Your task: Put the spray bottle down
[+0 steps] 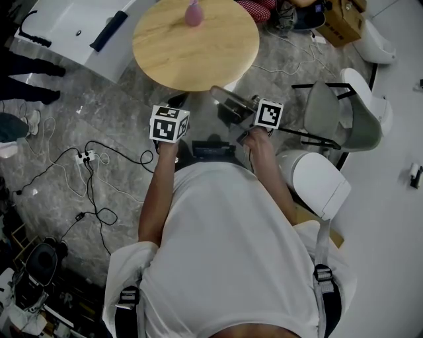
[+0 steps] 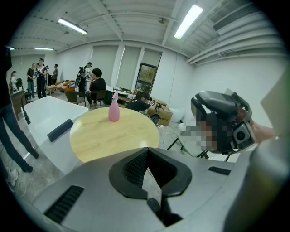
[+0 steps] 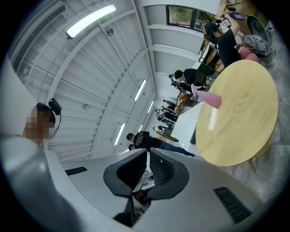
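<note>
The pink spray bottle [image 1: 193, 13] stands upright on the far part of the round wooden table [image 1: 198, 56], with neither gripper touching it. It also shows as a spray bottle [image 2: 113, 111] in the left gripper view and a spray bottle [image 3: 208, 97] in the right gripper view. My left gripper [image 1: 177, 104] is held near the table's near edge, shut and empty, its tips [image 2: 147, 148] meeting. My right gripper [image 1: 218, 94] is beside it, level, jaws together [image 3: 148, 152] with nothing between them.
A white bath-like unit [image 1: 66, 33] with a dark bar [image 1: 109, 30] lies left of the table. Grey chairs [image 1: 344, 115] and a white seat [image 1: 317, 178] stand on the right. Cables [image 1: 92, 165] trail over the floor. Several people [image 2: 41, 77] stand in the background.
</note>
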`<state>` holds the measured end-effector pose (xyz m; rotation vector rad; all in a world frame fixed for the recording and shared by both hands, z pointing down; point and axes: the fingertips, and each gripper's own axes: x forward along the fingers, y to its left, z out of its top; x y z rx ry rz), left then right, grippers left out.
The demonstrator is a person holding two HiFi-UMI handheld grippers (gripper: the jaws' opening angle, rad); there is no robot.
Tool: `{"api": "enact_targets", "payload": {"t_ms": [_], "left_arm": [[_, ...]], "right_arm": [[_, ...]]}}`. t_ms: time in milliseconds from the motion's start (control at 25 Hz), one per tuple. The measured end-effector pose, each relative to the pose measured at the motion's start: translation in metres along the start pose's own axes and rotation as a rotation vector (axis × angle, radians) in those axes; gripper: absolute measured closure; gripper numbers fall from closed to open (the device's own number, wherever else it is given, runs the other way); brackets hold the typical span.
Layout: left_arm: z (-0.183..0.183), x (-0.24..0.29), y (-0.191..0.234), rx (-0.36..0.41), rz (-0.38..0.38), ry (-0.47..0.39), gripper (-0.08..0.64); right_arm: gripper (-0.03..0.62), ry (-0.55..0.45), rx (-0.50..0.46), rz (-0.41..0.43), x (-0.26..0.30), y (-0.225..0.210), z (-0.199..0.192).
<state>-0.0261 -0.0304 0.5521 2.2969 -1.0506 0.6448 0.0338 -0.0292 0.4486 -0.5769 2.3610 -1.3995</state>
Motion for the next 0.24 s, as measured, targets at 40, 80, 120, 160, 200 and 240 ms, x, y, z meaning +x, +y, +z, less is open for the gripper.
{"api": "enact_targets", "payload": {"t_ms": [40, 80, 120, 160, 200, 240], "left_arm": [[-0.0005, 0.0002, 0.0004, 0.0, 0.0, 0.001, 0.555], [-0.0013, 0.0003, 0.0007, -0.001, -0.001, 0.002, 0.555], [-0.0022, 0.0002, 0.001, -0.002, -0.001, 0.003, 0.555], [-0.0032, 0.0, 0.0011, -0.003, -0.001, 0.003, 0.555], [-0.0042, -0.0003, 0.0013, -0.004, 0.0, 0.004, 0.555], [-0.0053, -0.0006, 0.0014, -0.005, 0.0, 0.004, 0.555]], "right_arm": [[0.561, 0.001, -0.001, -0.002, -0.0001, -0.0007, -0.0001], [0.561, 0.001, -0.001, -0.004, -0.0003, -0.0014, -0.0005], [0.561, 0.001, -0.001, -0.006, -0.0006, -0.0018, -0.001], [0.561, 0.001, -0.001, -0.008, -0.0009, -0.002, -0.0017], [0.561, 0.002, -0.002, -0.008, -0.0012, -0.002, -0.0025], [0.561, 0.002, -0.003, -0.009, -0.0014, -0.0019, -0.0032]]}}
